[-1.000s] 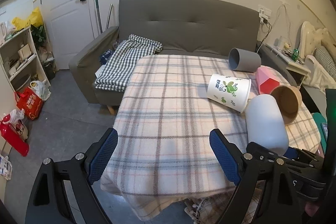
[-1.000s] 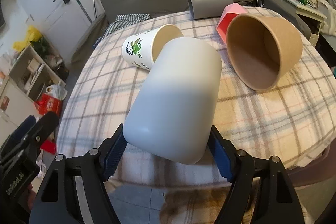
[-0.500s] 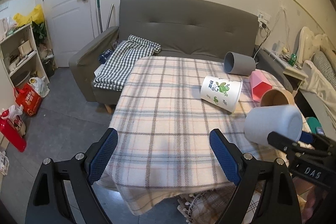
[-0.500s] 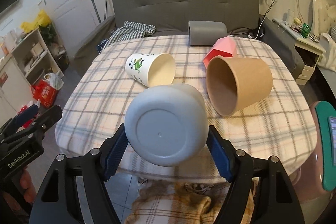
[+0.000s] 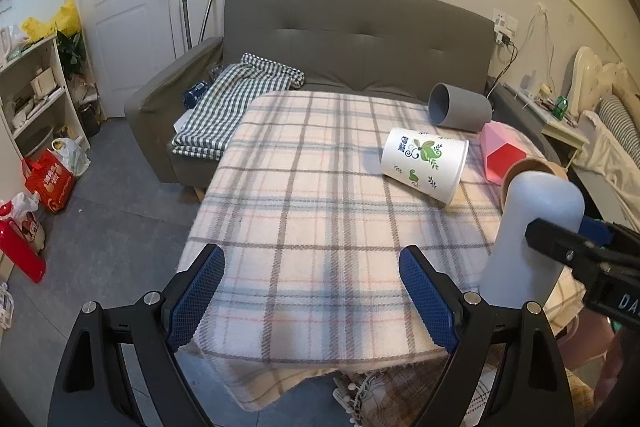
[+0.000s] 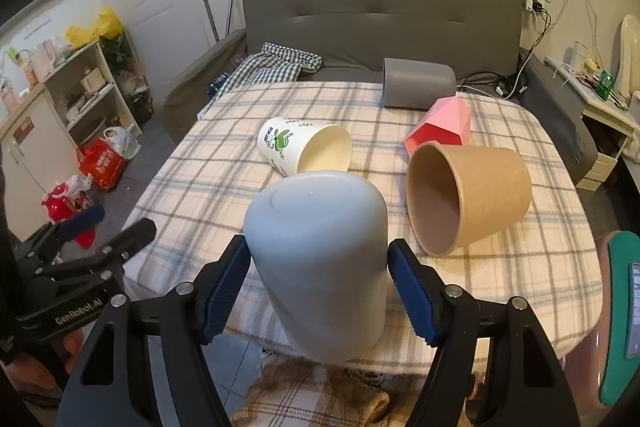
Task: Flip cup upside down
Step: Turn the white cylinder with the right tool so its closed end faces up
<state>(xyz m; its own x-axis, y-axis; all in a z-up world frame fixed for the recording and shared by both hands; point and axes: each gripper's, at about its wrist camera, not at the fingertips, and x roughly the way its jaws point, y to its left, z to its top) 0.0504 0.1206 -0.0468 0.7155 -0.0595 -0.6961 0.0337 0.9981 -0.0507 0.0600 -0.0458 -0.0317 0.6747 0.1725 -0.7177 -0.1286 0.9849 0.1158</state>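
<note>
A pale grey-white cup (image 6: 320, 259) stands upside down, base up, at the near edge of the plaid-covered table (image 6: 520, 275). My right gripper (image 6: 318, 291) is shut on the cup, one blue pad on each side. The cup also shows in the left wrist view (image 5: 532, 235), with the right gripper (image 5: 576, 247) across it. My left gripper (image 5: 312, 303) is open and empty, above the table's near left edge.
On the table lie a white floral paper cup (image 6: 304, 151), a brown paper cup (image 6: 468, 195), a pink faceted cup (image 6: 440, 127) and a grey cup (image 6: 416, 83), all on their sides. A grey sofa (image 5: 360, 43) stands behind. Shelves (image 5: 36, 95) and bags are at left.
My right gripper has turned the pale cup from lying on its side to base up and lowered it onto the near table edge. My left gripper stayed open, drifting slightly.
</note>
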